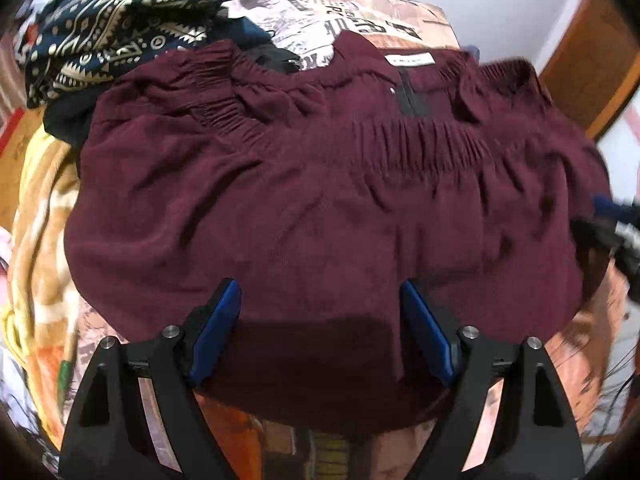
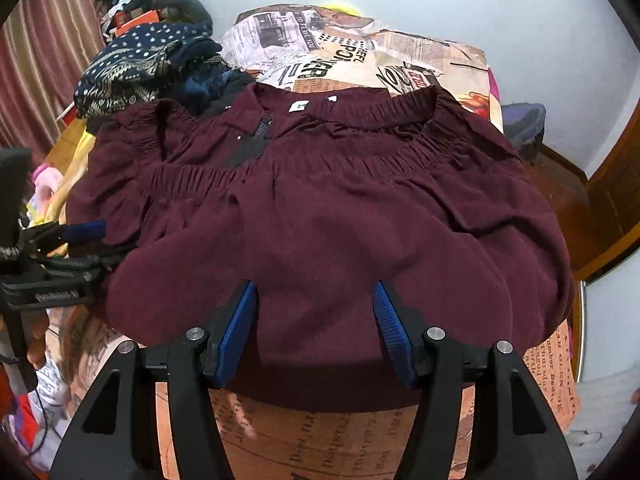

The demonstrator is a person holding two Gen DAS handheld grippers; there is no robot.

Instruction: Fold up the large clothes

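Maroon garment (image 1: 320, 208) spread flat, beneath both open grippers

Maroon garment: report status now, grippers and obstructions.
Left gripper and right gripper open, empty, over near edge. Maroon garment spread on newspaper-print cover, part folded. Navy patterned clothes heaped far left, touching it.

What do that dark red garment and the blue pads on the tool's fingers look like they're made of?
The maroon garment looks like soft, matte woven cloth, perhaps cotton or rayon: it drapes limply and gathers at an elastic band. The blue pads look like ribbed rubber or plastic, judging by fine ridges; they sit on matte black plastic fingers.
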